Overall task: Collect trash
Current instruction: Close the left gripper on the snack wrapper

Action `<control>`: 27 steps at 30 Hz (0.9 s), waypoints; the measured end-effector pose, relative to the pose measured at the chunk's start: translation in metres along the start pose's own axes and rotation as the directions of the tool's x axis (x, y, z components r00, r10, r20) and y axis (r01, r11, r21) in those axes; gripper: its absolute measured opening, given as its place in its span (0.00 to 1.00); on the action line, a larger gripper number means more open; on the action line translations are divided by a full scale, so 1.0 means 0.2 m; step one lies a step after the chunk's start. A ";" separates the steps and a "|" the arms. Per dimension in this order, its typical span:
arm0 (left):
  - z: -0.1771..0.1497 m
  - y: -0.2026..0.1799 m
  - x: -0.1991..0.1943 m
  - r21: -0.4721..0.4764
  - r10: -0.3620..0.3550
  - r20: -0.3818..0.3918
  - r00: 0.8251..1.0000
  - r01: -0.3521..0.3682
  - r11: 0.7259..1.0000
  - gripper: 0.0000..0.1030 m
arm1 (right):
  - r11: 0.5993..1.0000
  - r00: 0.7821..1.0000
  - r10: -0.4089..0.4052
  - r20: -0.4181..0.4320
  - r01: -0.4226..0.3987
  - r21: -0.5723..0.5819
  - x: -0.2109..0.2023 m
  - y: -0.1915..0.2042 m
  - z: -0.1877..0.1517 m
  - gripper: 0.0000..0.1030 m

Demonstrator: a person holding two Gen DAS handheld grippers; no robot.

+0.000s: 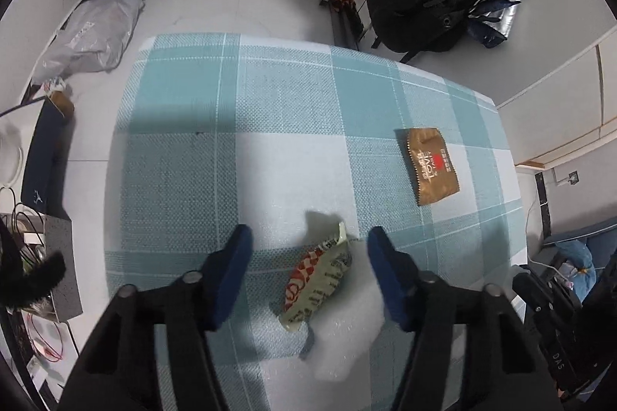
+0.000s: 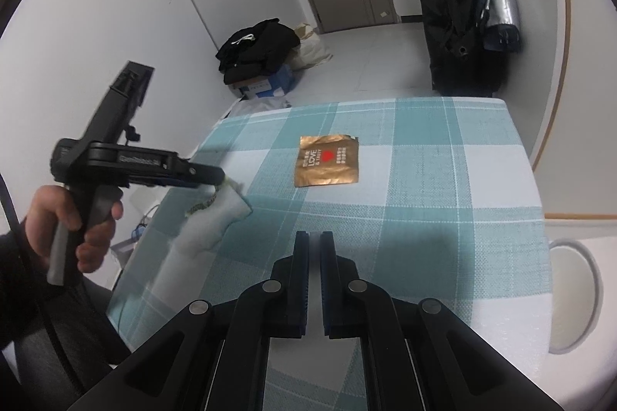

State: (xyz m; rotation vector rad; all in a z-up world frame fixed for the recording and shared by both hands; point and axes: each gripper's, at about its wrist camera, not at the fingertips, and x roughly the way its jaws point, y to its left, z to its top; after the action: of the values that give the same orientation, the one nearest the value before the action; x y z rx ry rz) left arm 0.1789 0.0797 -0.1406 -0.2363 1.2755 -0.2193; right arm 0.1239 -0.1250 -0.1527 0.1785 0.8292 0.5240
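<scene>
Two wrappers lie on my checked tabletop (image 1: 185, 179): my left tool (image 1: 308, 249), spread wide, straddles the red-and-white wrapper (image 1: 318, 285) and should close squarely across it, while my right tool (image 2: 315, 237), nearly closed and empty, faces the gold wrapper (image 2: 327, 165).

wrapper (image 1: 318, 285) on table (image 1: 185, 179), between left gripper (image 1: 308, 245) jaws | packet (image 1: 428, 166) farther, to its right, well apart | right gripper (image 2: 315, 241) above table's near side

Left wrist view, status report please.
Left gripper open, straddling red-and-white wrapper. Right gripper shut, empty. Gold wrapper untouched on checked tablecloth. Nothing blocking.
</scene>
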 end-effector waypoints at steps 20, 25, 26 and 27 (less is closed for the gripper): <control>0.01 0.00 0.00 -0.031 -0.052 0.013 0.999 0.053 0.998 0.10 | 1.000 1.000 0.004 0.007 -0.004 0.015 0.01 0.00 0.01 0.05; -0.01 0.01 -0.03 -0.029 -0.040 0.030 0.999 0.041 0.999 0.05 | 1.000 1.000 0.004 0.021 -0.004 0.012 0.00 0.00 0.01 0.05; -0.01 0.01 -0.04 -0.032 -0.037 0.036 0.999 0.038 0.999 0.05 | 1.000 1.000 -0.002 0.022 0.002 0.004 0.00 0.00 0.01 0.05; -0.02 0.02 -0.05 -0.034 -0.032 0.042 0.999 0.034 0.999 0.05 | 1.000 1.000 -0.004 0.024 0.004 -0.003 0.00 0.01 0.01 0.05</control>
State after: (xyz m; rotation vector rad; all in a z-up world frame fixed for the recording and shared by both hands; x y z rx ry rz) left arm 0.1731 0.0855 -0.1338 -0.2899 1.2354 -0.2198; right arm 0.1246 -0.1240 -0.1503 0.1796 0.8053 0.5185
